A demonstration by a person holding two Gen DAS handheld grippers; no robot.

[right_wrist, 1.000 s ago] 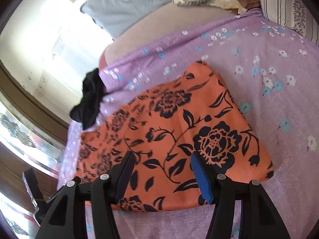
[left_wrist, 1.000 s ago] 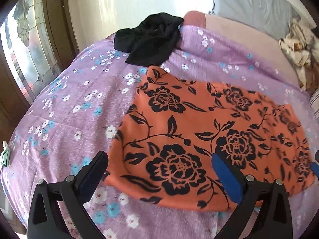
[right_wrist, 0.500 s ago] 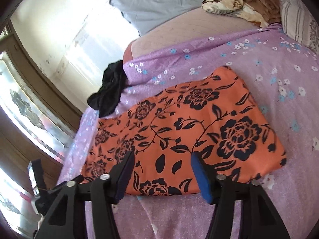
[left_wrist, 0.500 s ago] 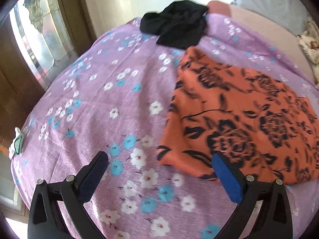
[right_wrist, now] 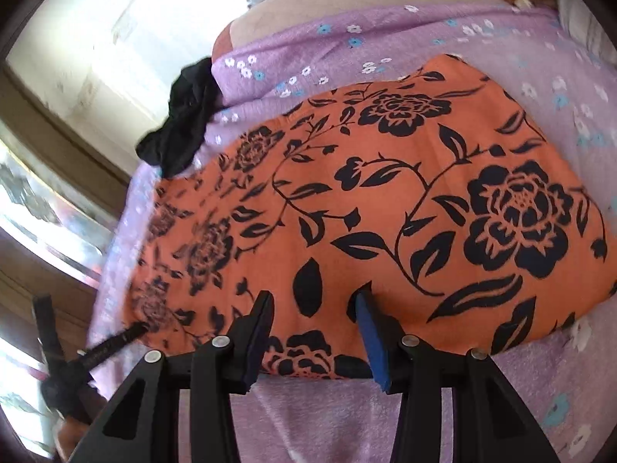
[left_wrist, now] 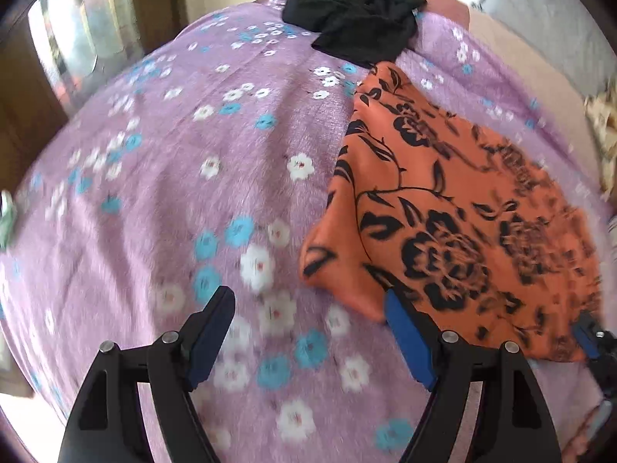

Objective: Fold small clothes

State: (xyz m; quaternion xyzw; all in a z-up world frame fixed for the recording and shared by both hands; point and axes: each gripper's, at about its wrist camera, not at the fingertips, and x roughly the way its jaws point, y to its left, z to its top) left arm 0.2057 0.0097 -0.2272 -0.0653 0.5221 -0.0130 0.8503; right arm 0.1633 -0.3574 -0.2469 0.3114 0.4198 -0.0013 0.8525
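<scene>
Left gripper (left_wrist: 308, 328), closing over my floral bedsheet (left_wrist: 173, 193), neared the orange floral garment's (left_wrist: 462, 212) corner; right gripper (right_wrist: 314, 328) hovered apart above its hem.

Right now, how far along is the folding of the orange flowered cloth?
Done: the orange cloth lies flat on the purple bedspread. In hand: both grippers at its near edge, left gripper closing, right gripper not clearly gripping. Left: the fold itself, then the black garment.

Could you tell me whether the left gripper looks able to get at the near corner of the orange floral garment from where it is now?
Probably yes. The left gripper is closing its jaws beside the orange floral garment, whose near corner lies against one jaw, with only bare purple bedspread around.
</scene>
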